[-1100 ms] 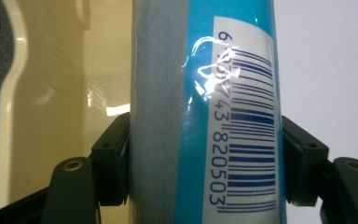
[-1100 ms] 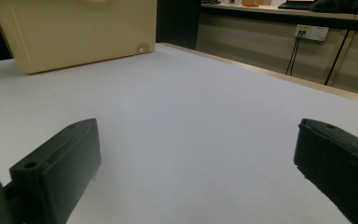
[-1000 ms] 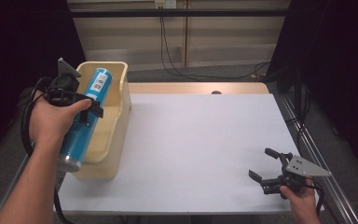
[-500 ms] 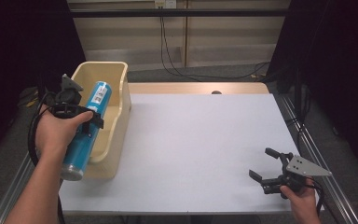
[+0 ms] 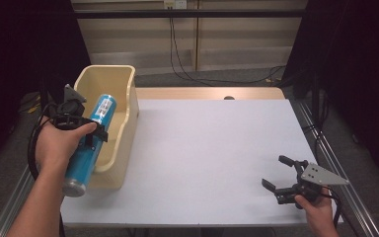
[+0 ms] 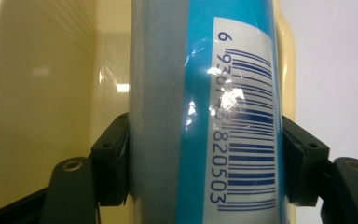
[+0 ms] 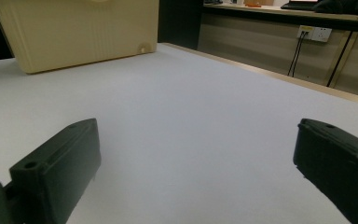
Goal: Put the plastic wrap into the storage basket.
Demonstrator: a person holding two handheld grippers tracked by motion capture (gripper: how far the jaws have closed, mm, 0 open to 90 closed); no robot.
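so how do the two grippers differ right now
The left gripper is shut on the blue can; the right gripper is open with nothing between its jaws. The left gripper is lifted over the cream bin at the table's left edge; the right gripper sits low by the white table at its near right corner. Both are black, two-jawed and held in a hand.
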